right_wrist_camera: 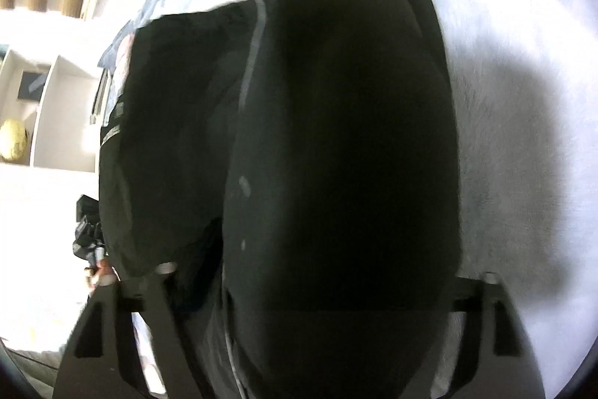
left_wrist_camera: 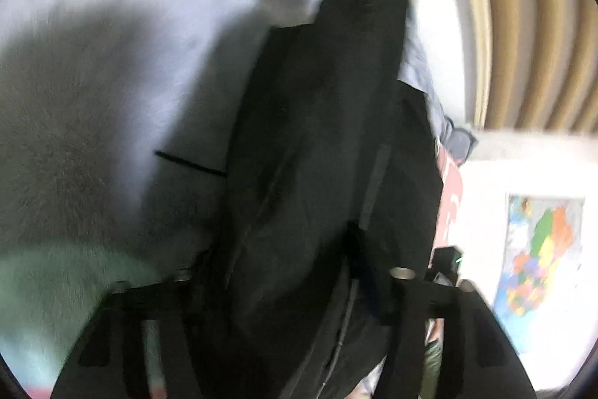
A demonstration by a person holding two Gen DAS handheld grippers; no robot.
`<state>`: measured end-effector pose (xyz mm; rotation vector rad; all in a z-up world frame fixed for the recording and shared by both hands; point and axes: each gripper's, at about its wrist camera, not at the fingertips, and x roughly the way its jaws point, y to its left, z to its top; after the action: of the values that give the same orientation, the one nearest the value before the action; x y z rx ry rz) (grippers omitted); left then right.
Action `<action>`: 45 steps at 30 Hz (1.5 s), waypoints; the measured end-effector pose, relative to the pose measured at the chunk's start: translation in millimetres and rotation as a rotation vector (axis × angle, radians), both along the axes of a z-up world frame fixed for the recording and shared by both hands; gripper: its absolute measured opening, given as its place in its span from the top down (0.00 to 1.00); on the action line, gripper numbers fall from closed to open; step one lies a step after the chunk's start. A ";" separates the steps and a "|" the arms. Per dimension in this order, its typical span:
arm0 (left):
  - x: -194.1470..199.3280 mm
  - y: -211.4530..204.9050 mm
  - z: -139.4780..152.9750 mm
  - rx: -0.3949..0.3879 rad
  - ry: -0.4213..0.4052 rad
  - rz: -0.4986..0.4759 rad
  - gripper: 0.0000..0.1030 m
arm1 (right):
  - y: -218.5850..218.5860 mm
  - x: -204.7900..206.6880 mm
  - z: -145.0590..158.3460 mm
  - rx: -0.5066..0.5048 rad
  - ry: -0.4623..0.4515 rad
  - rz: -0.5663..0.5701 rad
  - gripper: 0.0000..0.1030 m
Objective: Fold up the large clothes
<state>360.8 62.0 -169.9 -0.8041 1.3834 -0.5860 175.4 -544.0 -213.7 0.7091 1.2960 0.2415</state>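
Btwn hand-held gripper (left_wrist_camera: 291,287) fingers: black garment (left_wrist_camera: 321,144), hanging.

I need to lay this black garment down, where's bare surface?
Left of the black fabric garment, the pale fuzzy blanket lies bare; likewise on its right in the right wrist view. Crowded between both tongs, where cloth bunches.
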 end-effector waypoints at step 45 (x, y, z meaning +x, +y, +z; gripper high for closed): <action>-170.1 54.7 -28.3 -0.063 -0.296 -0.097 0.62 | 32.2 -158.5 101.7 -0.220 -0.229 0.135 0.47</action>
<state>190.7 116.7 -198.2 -0.6719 1.1407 -0.7947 16.9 -511.9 -112.0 0.3952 1.1308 0.2766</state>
